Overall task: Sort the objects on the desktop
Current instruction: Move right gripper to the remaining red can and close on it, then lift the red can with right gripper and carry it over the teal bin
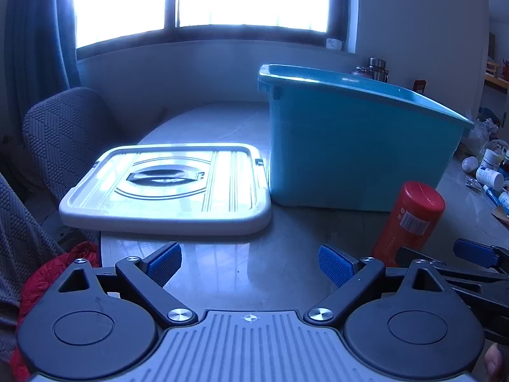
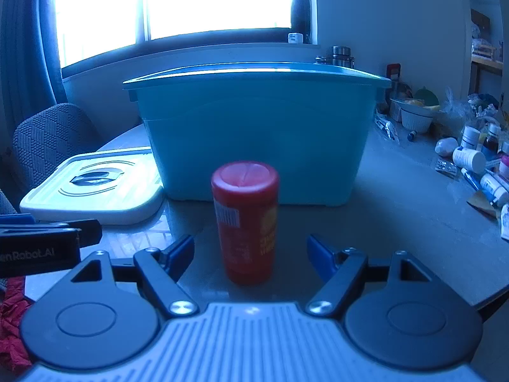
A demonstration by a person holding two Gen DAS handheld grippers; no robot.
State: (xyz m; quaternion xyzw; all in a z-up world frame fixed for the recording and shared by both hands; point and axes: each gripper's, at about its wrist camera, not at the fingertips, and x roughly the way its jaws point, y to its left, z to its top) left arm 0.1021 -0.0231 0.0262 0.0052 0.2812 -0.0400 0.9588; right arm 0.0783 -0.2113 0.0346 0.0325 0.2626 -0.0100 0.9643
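The right gripper [image 2: 250,256] is sitting with its jaws spread wide, and the red bottle [image 2: 245,222] is standing upright on the table [image 2: 397,222], at the centre of the right wrist frame, just ahead of the gap. Sliding straight forward and squeezing at mid-body should be keeping it from tipping. The left gripper [image 1: 250,264] is also gaping, holding nothing. Behind, in mid-frame, the blue bin [image 2: 254,133] is standing uncovered, contents hidden by its wall; its white lid [image 1: 168,191] is lying flat beside it.
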